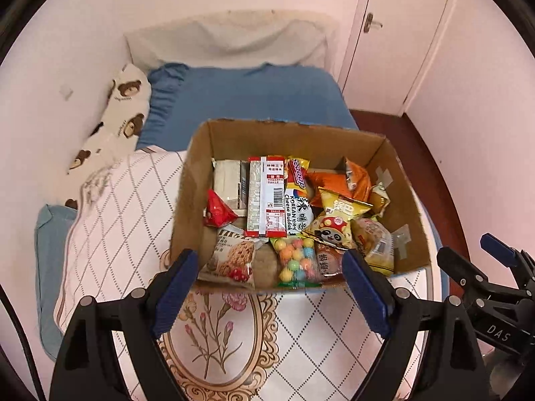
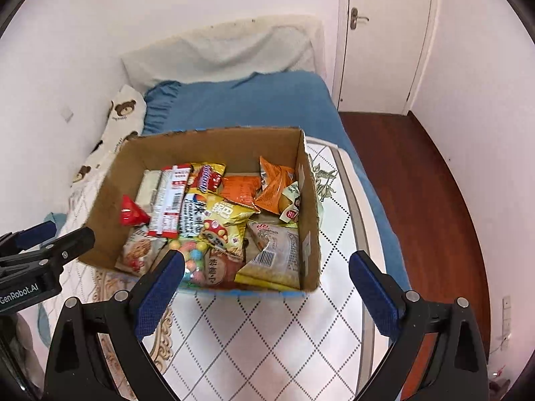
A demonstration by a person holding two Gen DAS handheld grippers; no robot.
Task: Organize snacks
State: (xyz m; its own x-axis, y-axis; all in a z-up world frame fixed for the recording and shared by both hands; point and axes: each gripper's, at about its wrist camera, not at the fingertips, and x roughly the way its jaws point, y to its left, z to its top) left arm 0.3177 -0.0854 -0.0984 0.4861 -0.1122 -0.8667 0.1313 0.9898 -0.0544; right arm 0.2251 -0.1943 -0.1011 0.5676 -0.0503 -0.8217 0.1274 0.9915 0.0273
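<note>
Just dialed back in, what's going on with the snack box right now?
Both tools are open and hold nothing. The left tool hovers at the near edge of the cardboard box, and the right tool is by its near right corner. The box sits on a quilted bedspread and is full of loose snack packets, among them a red-and-silver packet and a bag of coloured candy balls.
</note>
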